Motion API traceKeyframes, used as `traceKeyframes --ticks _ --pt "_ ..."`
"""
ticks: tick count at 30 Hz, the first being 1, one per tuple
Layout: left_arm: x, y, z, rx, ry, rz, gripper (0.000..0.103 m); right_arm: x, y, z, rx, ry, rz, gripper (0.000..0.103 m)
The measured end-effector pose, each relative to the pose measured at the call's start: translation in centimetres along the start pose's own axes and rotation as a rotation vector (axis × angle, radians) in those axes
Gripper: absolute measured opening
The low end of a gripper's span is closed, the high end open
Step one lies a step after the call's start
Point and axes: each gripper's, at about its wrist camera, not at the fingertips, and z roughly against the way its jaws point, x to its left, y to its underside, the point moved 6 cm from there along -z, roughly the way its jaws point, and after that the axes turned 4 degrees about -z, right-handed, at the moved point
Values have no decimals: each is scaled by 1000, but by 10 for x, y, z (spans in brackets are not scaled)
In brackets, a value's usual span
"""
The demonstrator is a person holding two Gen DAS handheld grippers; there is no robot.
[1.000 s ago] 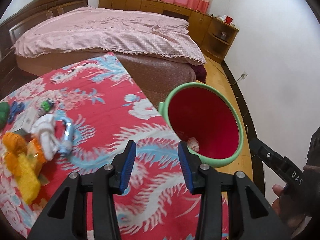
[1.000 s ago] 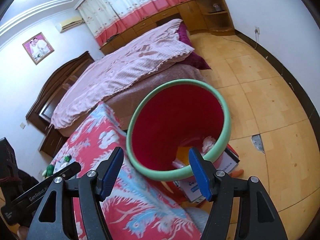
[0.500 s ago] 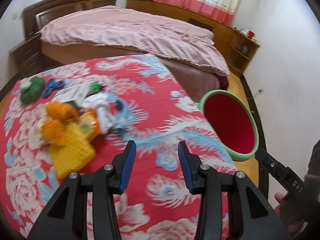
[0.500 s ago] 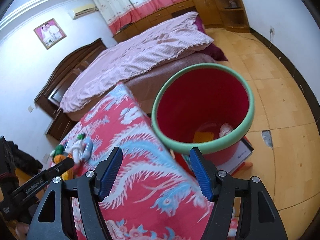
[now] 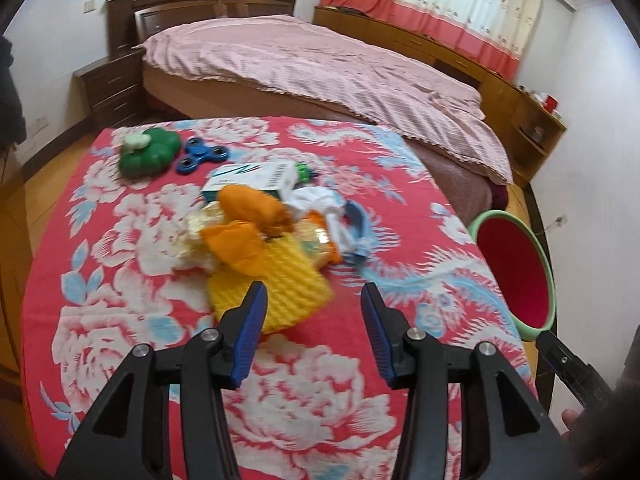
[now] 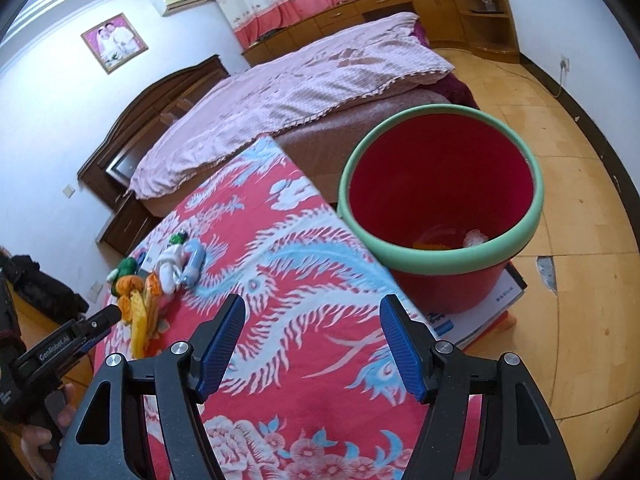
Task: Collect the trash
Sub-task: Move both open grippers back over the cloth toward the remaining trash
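A heap of trash lies on the red flowered tablecloth (image 5: 132,320): a yellow ribbed piece (image 5: 280,292), orange crumpled pieces (image 5: 252,204), a white and blue rag (image 5: 344,216), a white carton (image 5: 256,178). My left gripper (image 5: 312,332) is open and empty, just short of the yellow piece. The red bin with a green rim (image 6: 440,208) stands at the table's right edge, with some trash inside. My right gripper (image 6: 312,344) is open and empty over the cloth, left of the bin. The heap also shows in the right wrist view (image 6: 156,280).
A green toy (image 5: 148,152) and a blue fidget spinner (image 5: 204,156) lie at the table's far left. A bed with a pink cover (image 5: 320,68) stands behind the table. The bin rests on a white box (image 6: 492,308) on the wooden floor.
My left gripper has swung left from the bin to face the trash heap. My right gripper has drawn back from over the bin to above the tablecloth. Both stay open.
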Motion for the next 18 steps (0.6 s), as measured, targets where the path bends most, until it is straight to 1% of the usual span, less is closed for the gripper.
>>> traceKeyframes --ticks 3,9,15,18 --pt "11 3 -5 5 -34 13 49 3 3 -3 10 2 14 71" --pt "31 15 -25 57 -72 64 50 3 6 -9 26 10 12 71" --pt "41 22 -42 91 -59 107 50 4 11 -16 46 11 18 71" --pt "41 22 -45 89 -56 110 50 4 12 -18 53 10 19 71"
